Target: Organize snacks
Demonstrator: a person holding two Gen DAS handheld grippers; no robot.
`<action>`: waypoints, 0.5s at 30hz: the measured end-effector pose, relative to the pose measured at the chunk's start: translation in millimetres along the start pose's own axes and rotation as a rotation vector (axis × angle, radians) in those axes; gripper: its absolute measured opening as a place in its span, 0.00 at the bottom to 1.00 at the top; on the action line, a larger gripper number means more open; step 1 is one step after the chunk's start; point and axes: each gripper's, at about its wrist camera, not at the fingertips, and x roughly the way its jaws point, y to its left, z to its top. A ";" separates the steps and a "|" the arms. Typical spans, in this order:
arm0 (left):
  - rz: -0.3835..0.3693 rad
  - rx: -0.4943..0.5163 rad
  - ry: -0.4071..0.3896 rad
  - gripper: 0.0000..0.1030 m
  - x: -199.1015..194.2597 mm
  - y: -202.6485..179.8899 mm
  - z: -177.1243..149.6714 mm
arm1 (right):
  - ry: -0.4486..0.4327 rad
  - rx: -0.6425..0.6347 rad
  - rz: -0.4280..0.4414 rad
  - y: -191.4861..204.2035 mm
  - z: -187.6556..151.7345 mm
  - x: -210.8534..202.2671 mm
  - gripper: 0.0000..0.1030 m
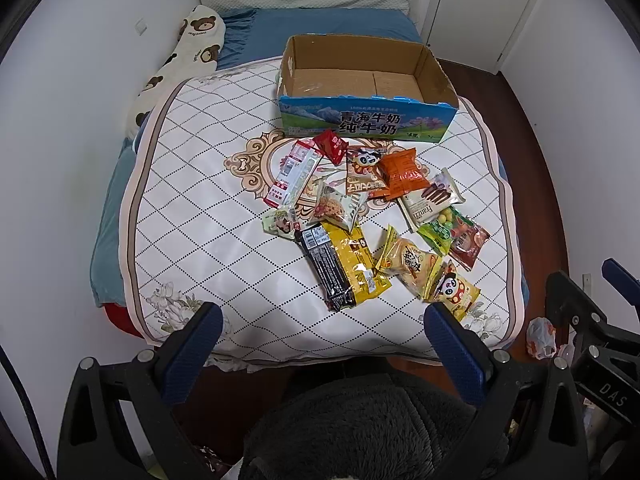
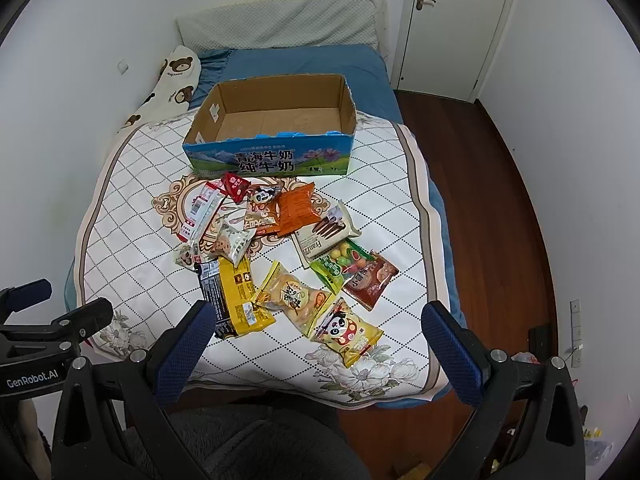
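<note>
Hovering short of the snacks, both spread wide — left gripper, right gripper; box empty — best to pinch nearest packets by an edge.

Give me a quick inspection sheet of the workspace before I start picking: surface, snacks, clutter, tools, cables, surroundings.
Surface: bed with a white quilted cover, flat.
Job's things: open cardboard box, nothing inside it. About a dozen snack packs loose in front of it, several overlapping, among them an orange pack, a black-and-yellow pack and a panda pack nearest the bed's foot.
Clutter: bear-print pillow along the wall; plastic bag on the floor.
Tools: left tool open, holding nothing; right tool open, holding nothing. Both short of the snacks.
Cables: dark cord at the left edge of the left view.
Surroundings: white walls, closed door, wood floor.
</note>
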 end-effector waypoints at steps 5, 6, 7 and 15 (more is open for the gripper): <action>-0.001 -0.001 -0.001 1.00 0.6 0.7 0.8 | -0.005 0.003 0.002 1.6 -1.8 -2.2 1.00; 0.000 0.000 0.000 1.00 0.7 0.5 1.0 | -0.004 0.001 0.001 2.0 -1.5 -2.3 1.00; 0.002 0.000 0.000 1.00 0.9 0.6 1.1 | -0.005 0.002 0.002 2.8 -2.1 -2.4 1.00; 0.001 -0.004 0.004 1.00 -0.1 6.3 1.1 | 0.003 0.002 0.010 2.6 -2.2 -2.4 1.00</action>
